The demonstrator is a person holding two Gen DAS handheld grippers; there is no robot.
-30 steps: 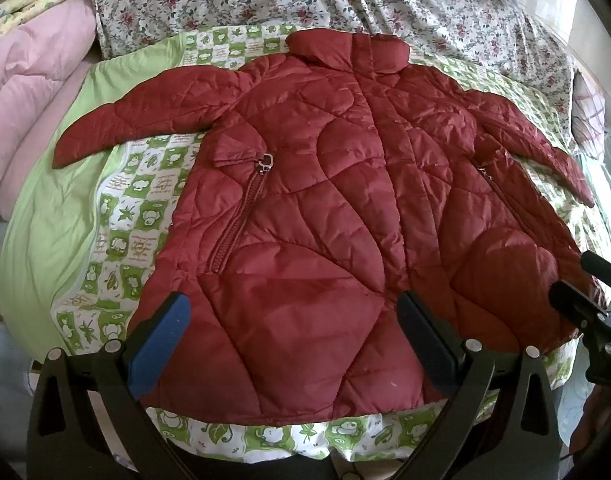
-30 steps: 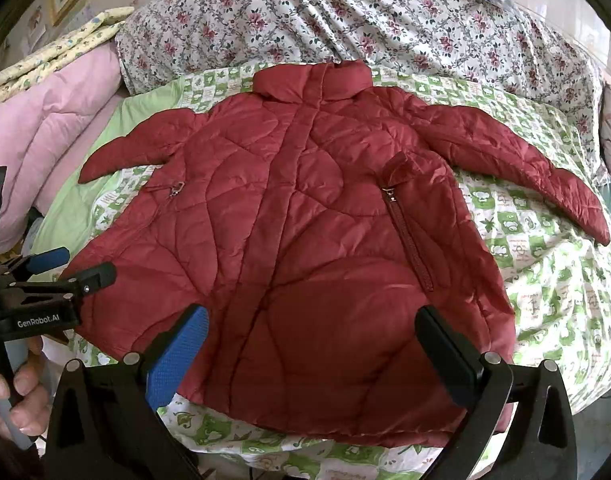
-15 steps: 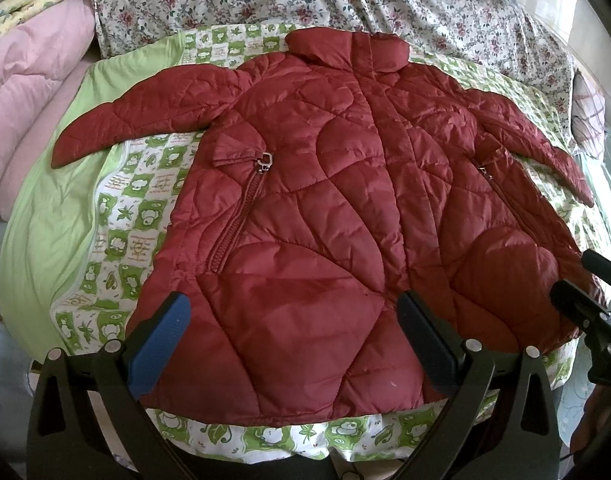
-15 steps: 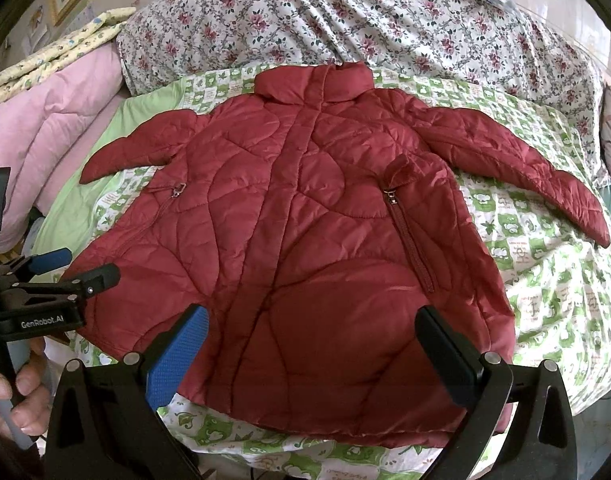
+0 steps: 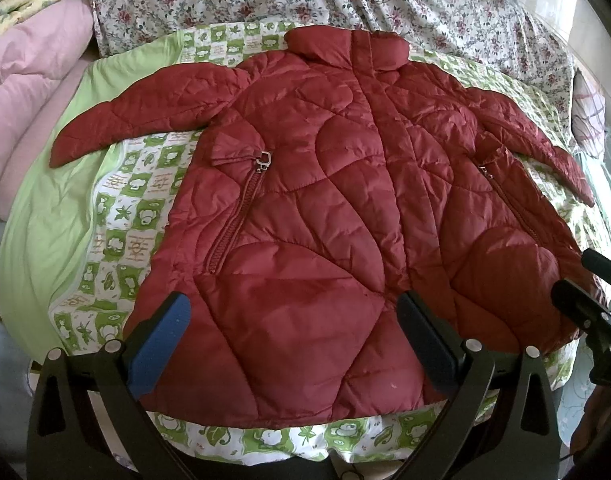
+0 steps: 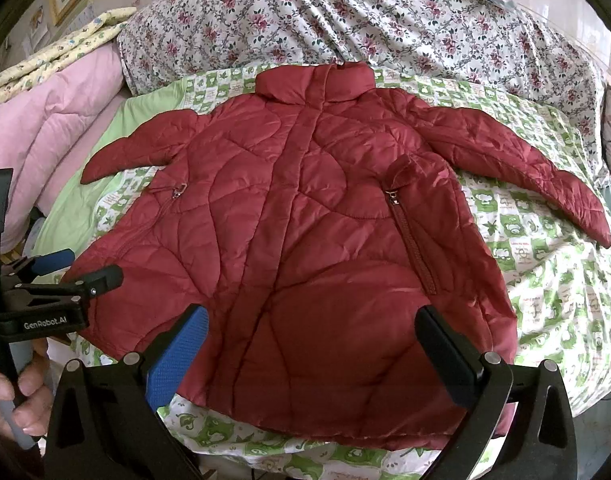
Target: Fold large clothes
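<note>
Red quilted jacket (image 5: 337,216) lying unfolded and unmoved since a second ago; left gripper (image 5: 293,320) and right gripper (image 6: 313,336) hover wide open, empty, so folding has yet to begin.

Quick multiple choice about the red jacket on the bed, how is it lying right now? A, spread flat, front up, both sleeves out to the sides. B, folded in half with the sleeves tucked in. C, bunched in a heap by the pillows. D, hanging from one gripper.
A: the red jacket lies flat, front and pocket zips up, sleeves stretched to either side, while the left gripper and right gripper are open and hold nothing.
</note>
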